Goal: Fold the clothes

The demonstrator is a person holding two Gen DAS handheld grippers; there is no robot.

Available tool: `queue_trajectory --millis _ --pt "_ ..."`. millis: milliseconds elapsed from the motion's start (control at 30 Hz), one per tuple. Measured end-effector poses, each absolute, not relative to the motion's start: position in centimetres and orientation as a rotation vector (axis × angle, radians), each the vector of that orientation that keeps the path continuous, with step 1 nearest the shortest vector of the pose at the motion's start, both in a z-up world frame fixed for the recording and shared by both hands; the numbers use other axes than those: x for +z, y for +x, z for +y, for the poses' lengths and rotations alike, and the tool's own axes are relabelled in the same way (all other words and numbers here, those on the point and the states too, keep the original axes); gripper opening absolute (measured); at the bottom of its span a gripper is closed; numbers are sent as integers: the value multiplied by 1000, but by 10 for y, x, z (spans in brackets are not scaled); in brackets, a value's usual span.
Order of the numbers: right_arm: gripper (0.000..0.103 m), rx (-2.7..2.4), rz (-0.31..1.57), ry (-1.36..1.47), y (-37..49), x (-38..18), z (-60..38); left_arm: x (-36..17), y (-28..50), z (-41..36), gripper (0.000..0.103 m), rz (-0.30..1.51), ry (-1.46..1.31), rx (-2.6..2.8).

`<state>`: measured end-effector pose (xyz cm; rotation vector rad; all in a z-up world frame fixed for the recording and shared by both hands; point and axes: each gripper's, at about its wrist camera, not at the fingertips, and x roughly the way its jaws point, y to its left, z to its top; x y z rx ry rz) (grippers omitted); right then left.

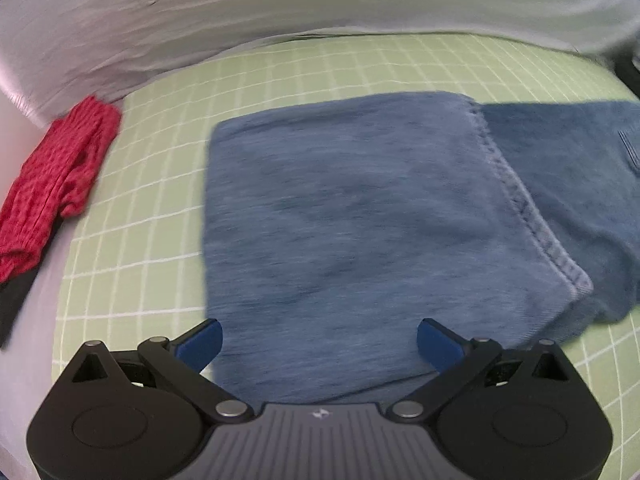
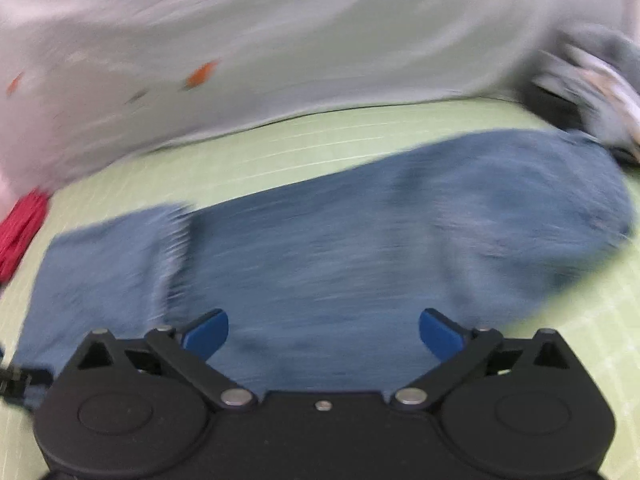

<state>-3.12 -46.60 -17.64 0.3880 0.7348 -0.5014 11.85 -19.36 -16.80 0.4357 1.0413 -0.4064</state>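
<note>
A blue garment point(image 1: 352, 216) lies flat on the green checked sheet point(image 1: 152, 184), with one end folded over so a stitched hem point(image 1: 520, 196) runs across it. My left gripper point(image 1: 319, 342) is open and empty, just above the garment's near edge. In the right wrist view the same blue garment point(image 2: 360, 248) stretches across the sheet, blurred by motion. My right gripper point(image 2: 323, 334) is open and empty over its near edge.
A red patterned garment point(image 1: 52, 188) lies at the left edge of the sheet and also shows in the right wrist view point(image 2: 20, 236). A pale quilt with carrot prints point(image 1: 280, 12) runs along the back. Grey cloth point(image 2: 600, 76) is bunched at the far right.
</note>
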Motion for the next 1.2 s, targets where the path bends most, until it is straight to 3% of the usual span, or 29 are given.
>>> queue_trajectory --millis 267,933,1000,1033,1067,1200 --pt "103 -731 632 764 -84 -204 -583 -181 110 -225 102 1092 476 -365" --pt "103 -771 407 945 -58 -208 -711 -186 113 -239 103 1168 436 -212" --pt "83 -764 403 980 -60 -209 -715 -187 115 -237 103 1176 420 -215" --pt "58 -764 402 1015 -63 -210 -716 -187 116 -236 103 1181 411 -216" --pt "41 -753 385 1059 -68 -212 -718 -187 117 -235 103 1186 402 -219" --pt "23 -661 290 1084 -83 -203 -709 -188 120 -230 103 1209 361 -235"
